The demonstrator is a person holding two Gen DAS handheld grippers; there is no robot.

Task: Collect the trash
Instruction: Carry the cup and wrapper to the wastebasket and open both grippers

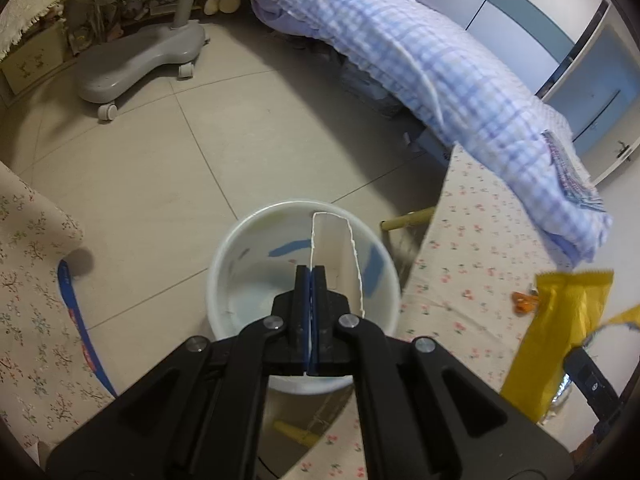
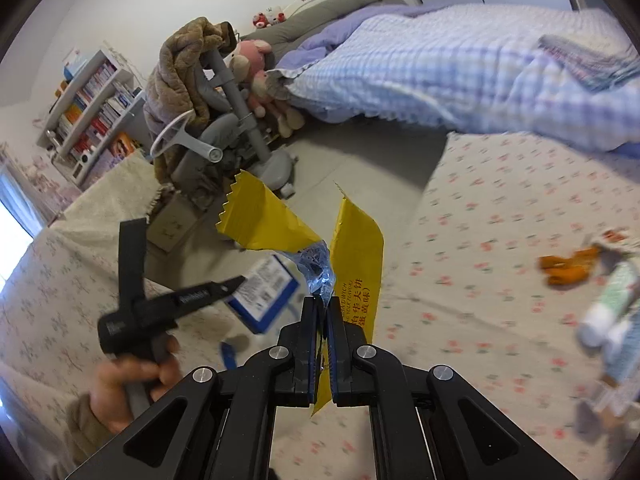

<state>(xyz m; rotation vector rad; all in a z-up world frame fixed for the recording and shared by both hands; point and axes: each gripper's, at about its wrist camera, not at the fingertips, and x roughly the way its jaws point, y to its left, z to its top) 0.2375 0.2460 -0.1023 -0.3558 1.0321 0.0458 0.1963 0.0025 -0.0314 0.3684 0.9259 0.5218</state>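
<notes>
The left gripper (image 1: pixel 311 270) has its fingers (image 1: pixel 302 300) pressed together on a flat piece of white card (image 1: pixel 336 256), which stands up from between them and hangs directly over the open mouth of a white bucket (image 1: pixel 240 256) on the tiled floor (image 1: pixel 168 152). In the right wrist view the same card shows a blue and white printed face and the left hand (image 2: pixel 132 376) holds the handle of that gripper. The right gripper (image 2: pixel 322 308) is also clenched: its fingers (image 2: pixel 310 344) pinch a torn yellow snack wrapper (image 2: pixel 360 256), and the wrapper passes between them, with one yellow flap to the left, one to the right, and a bit of crumpled clear foil just at the tips. This wrapper is in the air above the edge of the bed with the flowered sheet (image 2: pixel 500 208), not touching it. Farther to the right on the sheet lie an orange scrap (image 2: pixel 568 268) and some blurred packets (image 2: pixel 612 312). Behind them a blue checked duvet (image 1: pixel 400 48) is lying on the bed, and beyond the floor stands a grey chair (image 1: pixel 132 60).
</notes>
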